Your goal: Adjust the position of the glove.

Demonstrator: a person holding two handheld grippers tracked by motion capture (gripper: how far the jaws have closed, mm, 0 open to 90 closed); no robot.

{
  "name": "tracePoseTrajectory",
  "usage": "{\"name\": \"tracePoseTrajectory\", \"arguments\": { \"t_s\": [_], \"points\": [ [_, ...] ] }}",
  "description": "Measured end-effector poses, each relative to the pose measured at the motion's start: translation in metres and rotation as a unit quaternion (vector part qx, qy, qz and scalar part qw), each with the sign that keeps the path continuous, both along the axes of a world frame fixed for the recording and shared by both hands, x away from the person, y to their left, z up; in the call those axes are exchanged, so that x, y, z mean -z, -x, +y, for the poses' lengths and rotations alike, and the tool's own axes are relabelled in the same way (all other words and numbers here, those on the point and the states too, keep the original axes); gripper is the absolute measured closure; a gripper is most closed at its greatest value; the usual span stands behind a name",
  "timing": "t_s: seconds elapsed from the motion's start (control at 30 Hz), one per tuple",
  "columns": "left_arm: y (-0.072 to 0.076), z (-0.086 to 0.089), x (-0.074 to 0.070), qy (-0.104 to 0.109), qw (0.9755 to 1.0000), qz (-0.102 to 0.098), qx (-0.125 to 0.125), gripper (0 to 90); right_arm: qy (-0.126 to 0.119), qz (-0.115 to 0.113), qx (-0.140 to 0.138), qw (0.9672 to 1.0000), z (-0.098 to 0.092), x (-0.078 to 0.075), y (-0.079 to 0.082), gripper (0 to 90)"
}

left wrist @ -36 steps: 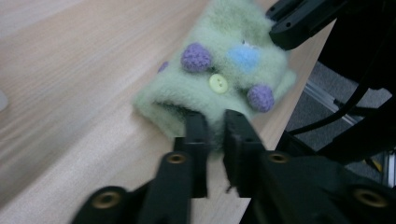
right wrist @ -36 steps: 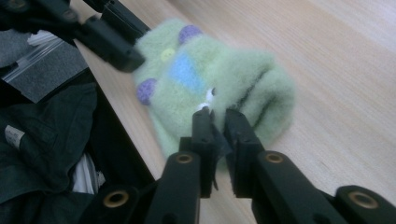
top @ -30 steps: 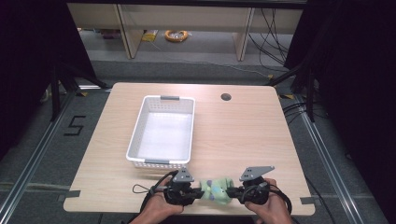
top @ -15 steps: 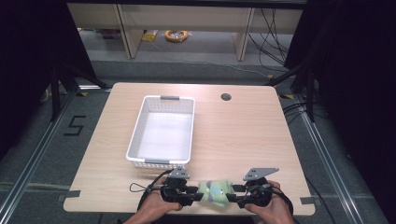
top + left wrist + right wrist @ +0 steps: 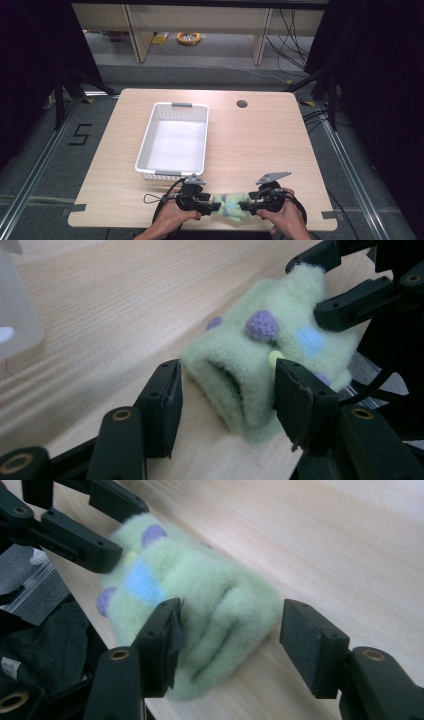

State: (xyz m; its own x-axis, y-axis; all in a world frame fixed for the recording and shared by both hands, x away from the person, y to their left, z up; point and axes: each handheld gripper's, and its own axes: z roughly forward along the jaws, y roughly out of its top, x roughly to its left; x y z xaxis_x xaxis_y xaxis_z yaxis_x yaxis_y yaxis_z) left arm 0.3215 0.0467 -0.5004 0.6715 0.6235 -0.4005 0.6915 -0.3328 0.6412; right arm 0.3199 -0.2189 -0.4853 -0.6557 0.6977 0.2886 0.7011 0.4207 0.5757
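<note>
A fuzzy light-green sock (image 5: 230,206) with purple and blue dots lies on the table near its front edge, between my two grippers. My left gripper (image 5: 212,205) is at its open cuff end. In the left gripper view the jaws (image 5: 225,390) have just been opening and stand apart around the cuff (image 5: 235,375) without pressing it. My right gripper (image 5: 246,206) is at the other end. Its jaws (image 5: 230,630) have also just been opening; the sock (image 5: 200,590) lies between them, brushing one pad, with a gap to the other.
A white plastic basket (image 5: 145,150) stands empty just behind the left hand. A round cable hole (image 5: 242,104) sits at the table's far side. The front edge of the table (image 5: 200,227) runs close under both hands.
Both grippers have gone from shut on the sock to open. The sock has settled onto the table, and the right hand has sunk a little.
</note>
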Motion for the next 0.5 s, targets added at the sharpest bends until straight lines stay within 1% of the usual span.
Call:
{"name": "tracePoseTrajectory", "arguments": {
  "t_s": [0.03,0.07,0.1,0.13,0.17,0.2,0.23,0.27,0.3,0.33,0.37,0.4,0.43,0.47,0.5],
  "points": [
    [-0.001,0.001,0.001,-0.004,1.0000,0.001,0.008,46.2,0.002,0.012,0.000,0.9999,-0.001,0.001,-0.001,44.4],
    [-0.001,0.000,0.003,-0.003,1.0000,-0.002,0.006,47.9,-0.011,0.013,0.002,0.9999,-0.002,0.006,-0.001,46.2],
    [-0.001,0.000,0.003,-0.003,1.0000,-0.002,0.006,48.9,-0.011,0.013,0.002,0.9999,-0.002,0.006,-0.001,46.2],
    [-0.001,0.000,0.003,-0.001,1.0000,0.000,0.009,48.9,-0.005,0.016,0.000,0.9999,-0.002,0.006,-0.001,46.3],
    [0.000,-0.002,0.004,0.000,1.0000,-0.004,0.006,51.2,-0.015,0.026,0.007,0.9995,0.001,0.008,0.001,46.7],
    [0.000,-0.001,0.004,-0.005,0.9999,-0.009,0.014,52.1,-0.012,0.023,0.001,0.9997,0.000,0.009,0.000,46.7],
    [0.001,-0.002,0.005,-0.006,0.9999,-0.010,0.013,52.8,-0.009,0.024,-0.001,0.9997,-0.001,0.009,-0.001,46.7],
    [0.002,-0.003,0.006,-0.002,0.9999,-0.005,0.012,52.8,-0.009,0.024,-0.001,0.9997,-0.001,0.009,-0.001,46.7],
    [0.001,-0.003,0.008,0.000,0.9998,-0.002,0.019,53.0,-0.018,0.031,0.001,0.9994,-0.002,0.011,-0.001,46.7],
    [0.002,-0.003,0.009,-0.003,0.9999,-0.003,0.017,53.0,-0.018,0.031,0.001,0.9994,-0.002,0.011,-0.001,46.7],
    [0.002,-0.004,0.010,0.000,0.9999,0.000,0.015,53.0,-0.021,0.032,0.003,0.9993,-0.003,0.012,-0.001,46.7],
    [0.002,-0.003,0.010,0.001,0.9998,0.006,0.021,53.0,-0.027,0.034,0.007,0.9990,-0.003,0.014,-0.001,46.7],
    [0.001,-0.003,0.010,0.001,0.9997,0.007,0.024,53.0,-0.034,0.041,0.002,0.9986,-0.004,0.014,-0.001,47.0],
    [0.001,-0.003,0.011,0.003,0.9997,0.010,0.021,53.1,-0.039,0.040,-0.004,0.9984,-0.005,0.015,-0.002,47.2],
    [0.001,-0.003,0.011,0.005,0.9997,0.011,0.022,54.2,-0.042,0.046,0.003,0.9981,-0.004,0.015,-0.001,48.2]
  ]
}}
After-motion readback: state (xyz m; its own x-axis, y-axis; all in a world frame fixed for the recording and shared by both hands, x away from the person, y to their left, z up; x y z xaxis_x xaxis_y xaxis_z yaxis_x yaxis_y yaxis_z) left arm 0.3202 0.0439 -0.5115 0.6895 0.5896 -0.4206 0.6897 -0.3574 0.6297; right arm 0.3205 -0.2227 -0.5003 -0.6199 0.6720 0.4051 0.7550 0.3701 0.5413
